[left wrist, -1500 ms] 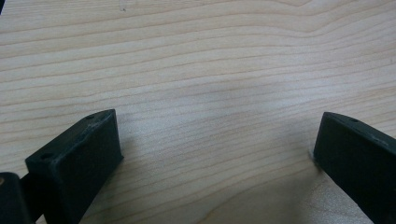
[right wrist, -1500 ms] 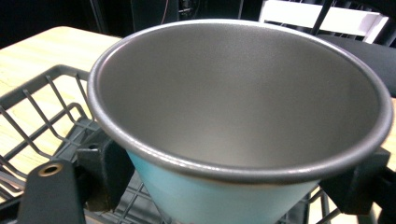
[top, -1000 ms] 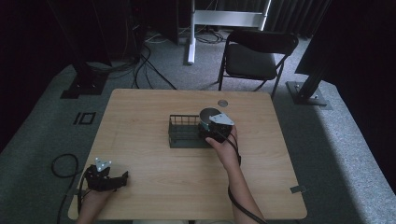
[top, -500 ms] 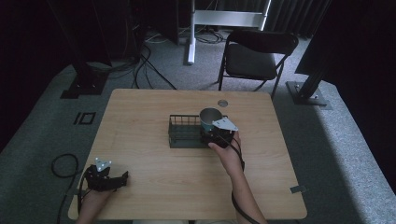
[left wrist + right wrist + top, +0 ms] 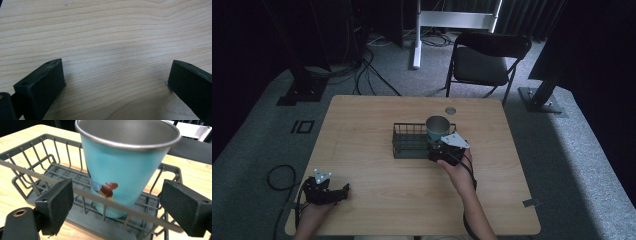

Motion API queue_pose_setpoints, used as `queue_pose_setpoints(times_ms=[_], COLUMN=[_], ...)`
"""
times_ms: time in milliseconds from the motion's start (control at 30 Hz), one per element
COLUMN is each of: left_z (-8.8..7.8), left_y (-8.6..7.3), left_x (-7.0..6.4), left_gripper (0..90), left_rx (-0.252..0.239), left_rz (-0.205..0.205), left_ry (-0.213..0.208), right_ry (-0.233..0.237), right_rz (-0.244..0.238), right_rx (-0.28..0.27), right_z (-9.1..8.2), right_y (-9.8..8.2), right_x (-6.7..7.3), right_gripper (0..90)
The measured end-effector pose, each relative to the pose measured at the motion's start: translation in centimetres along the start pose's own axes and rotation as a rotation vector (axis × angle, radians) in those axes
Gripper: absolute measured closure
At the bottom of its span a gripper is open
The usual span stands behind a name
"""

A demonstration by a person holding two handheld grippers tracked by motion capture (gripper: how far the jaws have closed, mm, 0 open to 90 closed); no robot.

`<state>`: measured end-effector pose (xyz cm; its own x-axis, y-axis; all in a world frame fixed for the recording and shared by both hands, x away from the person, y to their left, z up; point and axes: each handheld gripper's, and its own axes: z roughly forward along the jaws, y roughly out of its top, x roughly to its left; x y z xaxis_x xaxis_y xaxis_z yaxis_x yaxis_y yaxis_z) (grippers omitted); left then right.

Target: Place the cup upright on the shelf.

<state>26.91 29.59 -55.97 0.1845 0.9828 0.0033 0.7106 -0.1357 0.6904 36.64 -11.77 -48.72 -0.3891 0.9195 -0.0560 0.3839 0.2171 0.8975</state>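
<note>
A turquoise metal cup (image 5: 438, 127) (image 5: 125, 170) with a small cartoon print stands upright in the right end of a dark wire basket (image 5: 409, 147) (image 5: 30, 173) at the middle of the wooden table (image 5: 377, 115). My right gripper (image 5: 437, 151) (image 5: 115, 205) is just outside the basket's near wall, open, with its jaws wide on either side of the cup and not touching it. My left gripper (image 5: 343, 192) (image 5: 115, 80) rests open on bare wood (image 5: 112, 37) near the table's front left corner, with nothing between its jaws.
A round grommet (image 5: 450, 110) sits in the table behind the basket. A black folding chair (image 5: 484, 62) stands beyond the far edge. Cables (image 5: 277, 175) and stand feet (image 5: 302, 92) lie on the grey floor at the left.
The cup has gone from tilted at the right gripper to upright in the basket. The right gripper has drawn back slightly toward the person. The left gripper has not moved.
</note>
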Motion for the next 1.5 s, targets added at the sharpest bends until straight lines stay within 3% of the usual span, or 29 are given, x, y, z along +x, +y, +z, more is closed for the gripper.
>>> queue_pose_setpoints(times_ms=[200,500,700,933,1333,1500], left_z=[0.0,0.0,0.0,0.0,0.0,0.0], left_y=[0.0,0.0,0.0,0.0,0.0,0.0], left_x=[0.0,0.0,0.0,0.0,0.0,0.0], left_gripper=[1.4,1.4,1.4,1.4,1.4,1.4], left_rx=[0.000,0.001,0.001,0.001,0.001,0.001], left_rz=[0.000,0.001,0.001,0.001,0.001,0.001], left_ry=[0.000,0.000,0.000,0.000,0.000,0.000], right_ry=[-0.021,-0.026,-0.025,0.016,0.004,0.003], right_rz=[-0.010,0.017,0.027,0.022,0.043,0.020], right_rx=[-0.012,-0.036,-0.015,0.009,0.059,0.087], right_z=[-0.9,-2.3,-2.8,-3.3,-4.0,-4.3], right_y=[-1.0,-1.9,-3.2,-4.3,-6.7,-7.6], right_x=[-0.2,-1.4,-2.2,-2.9,-4.1,-4.6], right_gripper=[11.5,11.5,11.5,11.5,11.5,11.5])
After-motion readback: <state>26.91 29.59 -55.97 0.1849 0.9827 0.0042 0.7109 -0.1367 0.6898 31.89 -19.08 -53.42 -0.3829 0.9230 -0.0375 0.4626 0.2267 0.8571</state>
